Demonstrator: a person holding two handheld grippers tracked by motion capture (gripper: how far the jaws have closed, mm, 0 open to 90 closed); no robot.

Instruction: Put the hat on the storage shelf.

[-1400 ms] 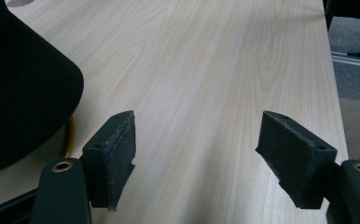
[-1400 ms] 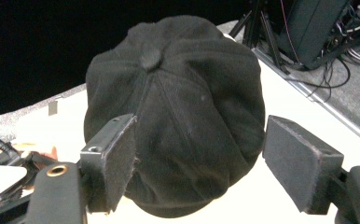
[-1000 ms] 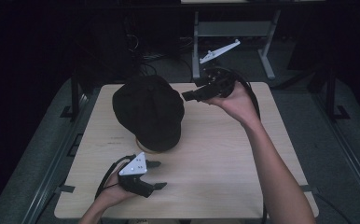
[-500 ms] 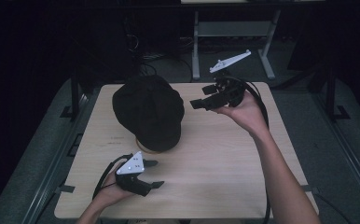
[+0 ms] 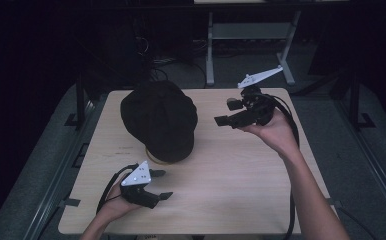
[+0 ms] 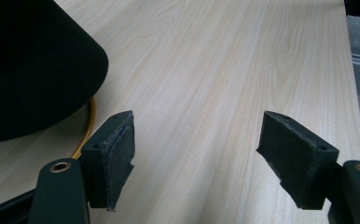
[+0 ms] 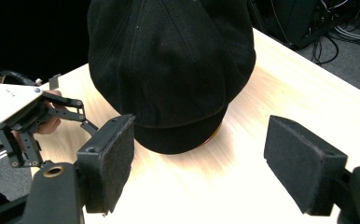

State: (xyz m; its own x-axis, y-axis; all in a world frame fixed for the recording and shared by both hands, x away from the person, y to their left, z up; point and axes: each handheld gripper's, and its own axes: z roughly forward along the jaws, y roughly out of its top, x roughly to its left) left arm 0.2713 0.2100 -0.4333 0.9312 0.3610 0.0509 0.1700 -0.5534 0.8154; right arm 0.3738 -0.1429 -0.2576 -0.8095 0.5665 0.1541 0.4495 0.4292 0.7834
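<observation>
Cap (image 5: 159, 119), black and paneled, sits on the pale wooden tabletop (image 5: 241, 175) toward its far left part, draped over a round stand whose tan rim (image 5: 153, 159) peeks out under the near edge of the brim. In the left gripper view the same rim shows as a thin orange-yellow curve (image 6: 88, 126) beneath the dark cloth. The left gripper (image 5: 161, 184) lies low at the near left of the tabletop, just in front of the cap and apart from it, held in the person's left hand (image 5: 112, 204), its grey three-cornered plate (image 5: 137, 174) on top and a cable looping back toward the table edge. Its jaws stand well apart with bare wood between them, one pad (image 6: 115, 156) close beside the stand's rim, the other (image 6: 292, 156) out over open tabletop. The right gripper (image 5: 224, 112) is raised above the far right part of the tabletop, cradled in the upturned right hand (image 5: 276, 134), its own plate (image 5: 260, 76) tilted up and its jaws aimed left toward the cap, short of touching it. Those jaws also stand wide apart and grip nothing; in the right gripper view the cap fills the gap between the two pads, brim facing the camera, with the left gripper farther off at the left edge.
</observation>
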